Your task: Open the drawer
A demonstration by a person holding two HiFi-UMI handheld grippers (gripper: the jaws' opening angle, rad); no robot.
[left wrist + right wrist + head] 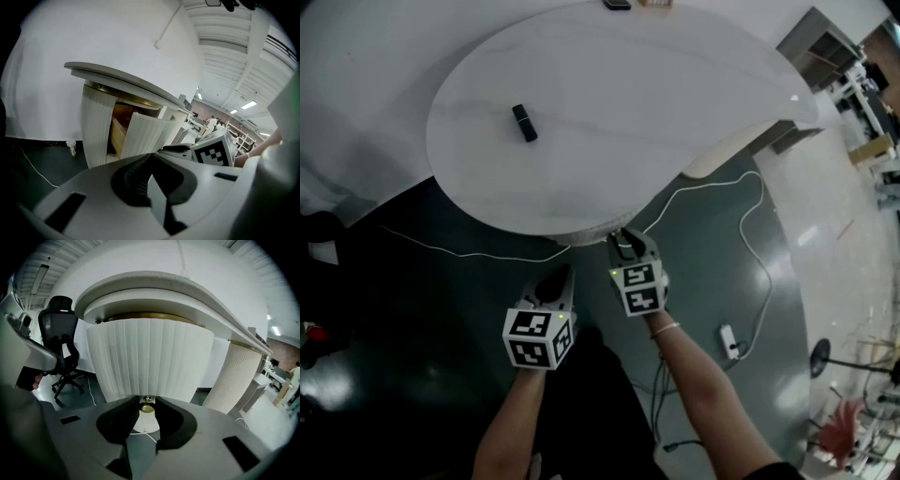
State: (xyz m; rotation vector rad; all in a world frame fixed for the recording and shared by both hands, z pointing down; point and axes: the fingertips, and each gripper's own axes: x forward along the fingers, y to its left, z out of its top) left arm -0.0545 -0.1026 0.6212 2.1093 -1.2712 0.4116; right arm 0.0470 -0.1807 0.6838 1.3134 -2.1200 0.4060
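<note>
The drawer's curved white ribbed front [150, 357] fills the right gripper view under the round table top [609, 112]. Its small brass knob [146, 400] sits between the tips of my right gripper [146, 405], which is shut on it. In the left gripper view the drawer front [145, 133] stands out from the table base, and the wooden inside [118, 136] shows behind it. From the head view my right gripper [625, 239] is at the table's near edge. My left gripper [555, 277] hangs beside it, shut and holding nothing.
A small black object [524, 123] lies on the table top. A white cable [712, 187] and a power strip [729, 339] lie on the dark floor to the right. A black office chair [63, 348] stands at the left and a ribbed column [236, 376] at the right.
</note>
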